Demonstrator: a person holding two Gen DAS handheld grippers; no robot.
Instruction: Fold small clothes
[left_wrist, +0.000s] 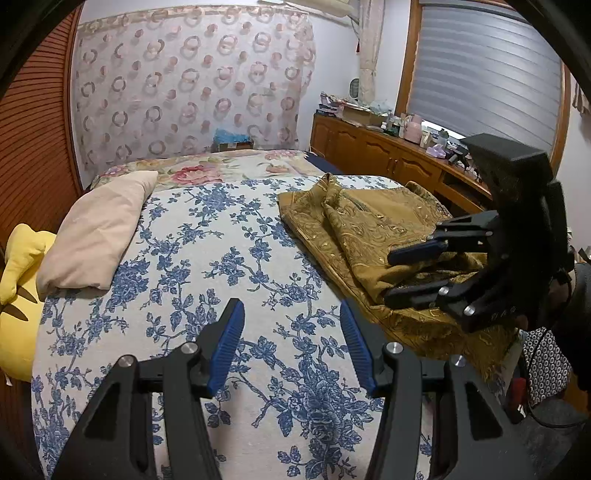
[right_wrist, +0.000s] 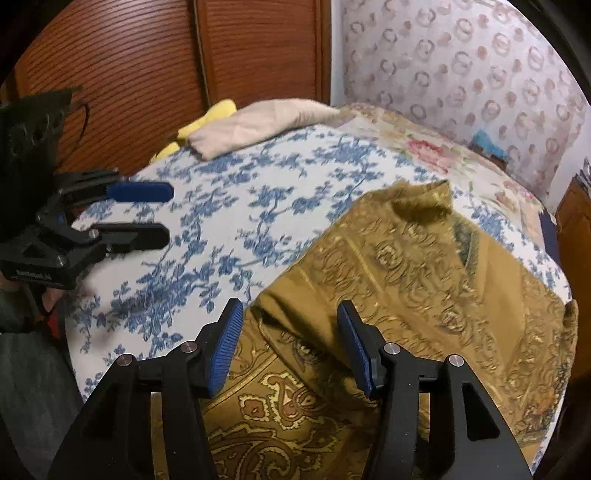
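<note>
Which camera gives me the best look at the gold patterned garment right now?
The left wrist view: the gold garment shows nearly whole, lying rumpled on the floral bedspread. The right wrist view is close up and crops its near edge.

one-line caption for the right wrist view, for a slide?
Right gripper open above gold paisley garment on blue-floral bedspread; left gripper open alongside.

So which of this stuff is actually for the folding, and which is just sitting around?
For the folding:
- gold patterned garment
- left tool, open over the bedspread
- right tool, open over the garment

Just lying about:
- beige pillow
- yellow plush toy
- blue floral bedspread
- cluttered wooden dresser
</note>
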